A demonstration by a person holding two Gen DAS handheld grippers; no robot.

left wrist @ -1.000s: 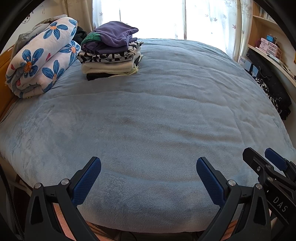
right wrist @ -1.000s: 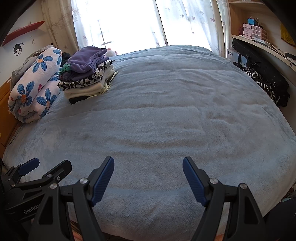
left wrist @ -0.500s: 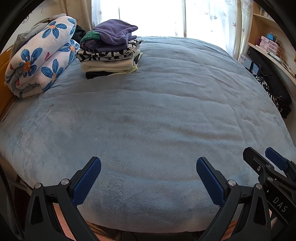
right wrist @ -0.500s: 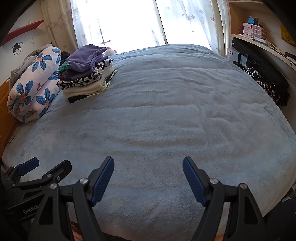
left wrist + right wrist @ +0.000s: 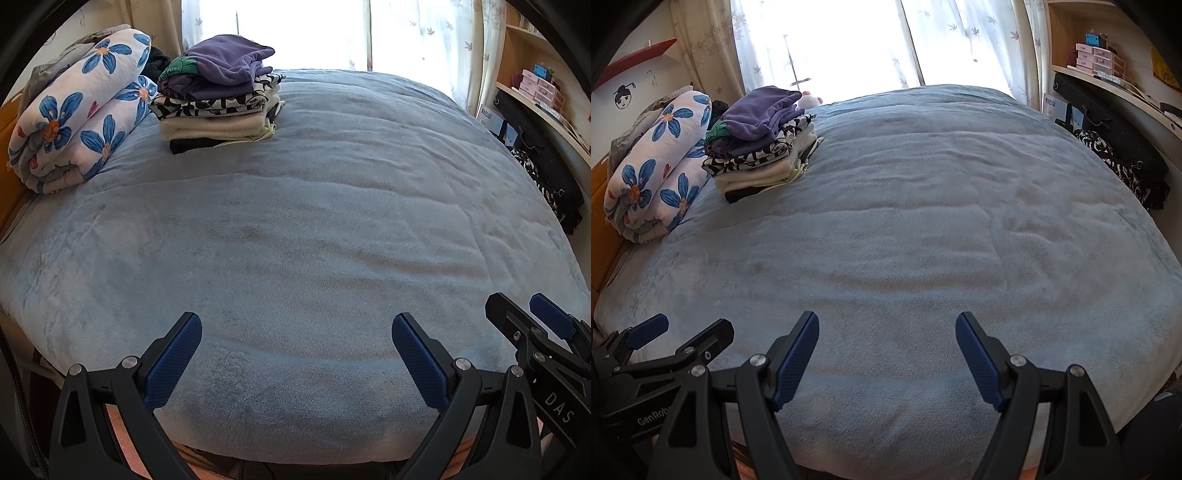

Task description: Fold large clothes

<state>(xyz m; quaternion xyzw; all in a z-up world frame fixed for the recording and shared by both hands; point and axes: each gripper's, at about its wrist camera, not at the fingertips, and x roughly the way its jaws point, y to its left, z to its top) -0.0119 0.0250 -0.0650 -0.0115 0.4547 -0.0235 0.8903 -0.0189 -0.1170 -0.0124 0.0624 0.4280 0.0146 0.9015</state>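
Observation:
A stack of folded clothes [image 5: 218, 92] with a purple garment on top lies at the far left of a bed covered by a light blue blanket [image 5: 295, 221]; it also shows in the right wrist view [image 5: 761, 136]. My left gripper [image 5: 295, 328] is open and empty over the bed's near edge. My right gripper [image 5: 886, 325] is open and empty beside it. Each gripper shows in the other's view, the right one [image 5: 532, 321] at right, the left one [image 5: 687, 332] at left. A dark patterned garment [image 5: 1115, 162] lies at the bed's right side.
A rolled white quilt with blue flowers [image 5: 77, 114] lies left of the stack against a wooden headboard. A bright curtained window [image 5: 849, 40] is behind the bed. Shelves with boxes [image 5: 1100, 59] and a black case [image 5: 532, 147] stand along the right wall.
Both views have shifted slightly, so the stack and quilt sit a little higher in the left wrist view. Both grippers stay open and empty. Nothing on the bed has moved.

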